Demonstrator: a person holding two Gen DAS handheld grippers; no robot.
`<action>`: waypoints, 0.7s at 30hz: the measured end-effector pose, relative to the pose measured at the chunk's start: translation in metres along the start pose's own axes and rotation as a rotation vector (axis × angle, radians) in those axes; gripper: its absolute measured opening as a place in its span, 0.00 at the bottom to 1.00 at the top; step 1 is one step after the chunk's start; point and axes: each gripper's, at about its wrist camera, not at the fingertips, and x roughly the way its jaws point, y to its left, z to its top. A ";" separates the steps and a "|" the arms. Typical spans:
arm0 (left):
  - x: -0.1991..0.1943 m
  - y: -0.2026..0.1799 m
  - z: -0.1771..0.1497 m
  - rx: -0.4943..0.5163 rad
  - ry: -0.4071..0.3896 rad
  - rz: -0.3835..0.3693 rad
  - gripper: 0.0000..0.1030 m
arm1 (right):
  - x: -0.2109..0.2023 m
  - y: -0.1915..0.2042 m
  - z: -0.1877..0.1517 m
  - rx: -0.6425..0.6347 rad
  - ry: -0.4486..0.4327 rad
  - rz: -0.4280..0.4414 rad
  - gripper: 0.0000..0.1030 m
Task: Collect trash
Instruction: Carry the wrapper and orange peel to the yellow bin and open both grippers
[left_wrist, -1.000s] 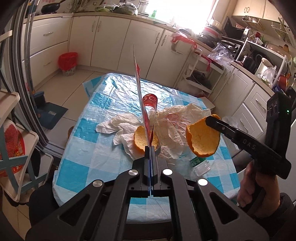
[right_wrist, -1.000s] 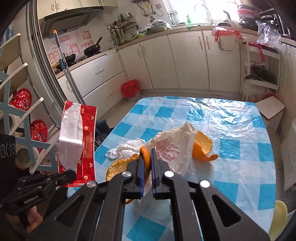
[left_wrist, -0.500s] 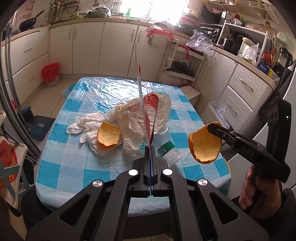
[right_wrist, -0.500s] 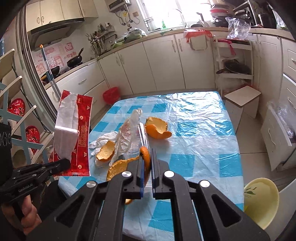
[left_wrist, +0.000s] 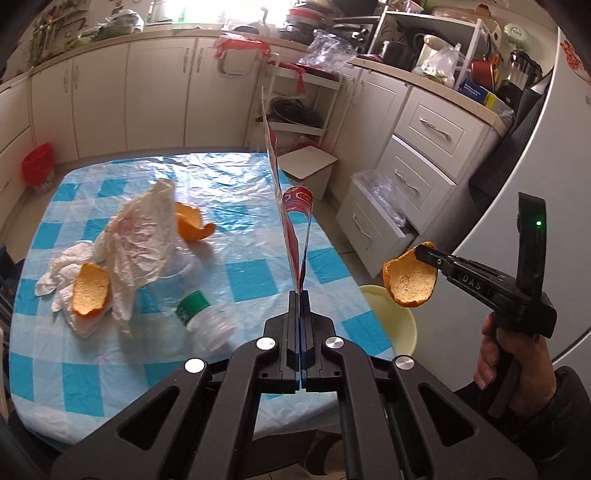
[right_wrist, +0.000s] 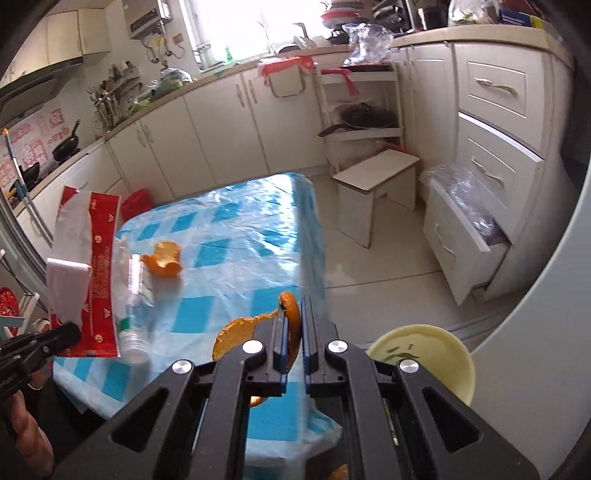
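Note:
My left gripper (left_wrist: 300, 293) is shut on a red and white snack wrapper (left_wrist: 286, 206), seen edge-on and standing up from the jaws; the wrapper (right_wrist: 88, 273) shows flat in the right wrist view. My right gripper (right_wrist: 293, 314) is shut on an orange peel (right_wrist: 291, 321); that peel (left_wrist: 410, 280) hangs off the table's right side, above a pale yellow bin (left_wrist: 397, 321). The bin (right_wrist: 424, 350) stands on the floor. On the blue checked table (left_wrist: 258, 273) lie two more peels (left_wrist: 90, 290) (left_wrist: 190, 223), a crumpled plastic bag (left_wrist: 138, 240), white tissue (left_wrist: 62, 266) and a clear bottle (left_wrist: 207, 321).
White cabinets ring the room, with an open drawer (right_wrist: 461, 236) to the right of the bin. A small white stool (right_wrist: 373, 184) stands beyond the table. A red bin (left_wrist: 38, 168) sits at the far left. A person's hands (left_wrist: 517, 362) hold both grippers.
Both grippers have swung to the right past the table's right edge, each still shut on its load. The yellow bin has come into view below the peel.

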 end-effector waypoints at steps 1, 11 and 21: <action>0.007 -0.009 0.000 0.011 0.008 -0.011 0.00 | 0.002 -0.015 -0.002 0.009 0.020 -0.032 0.07; 0.106 -0.107 0.008 0.094 0.159 -0.147 0.00 | 0.052 -0.119 -0.008 0.168 0.226 -0.216 0.08; 0.219 -0.169 -0.015 0.135 0.383 -0.191 0.07 | -0.005 -0.150 0.010 0.346 -0.073 -0.263 0.55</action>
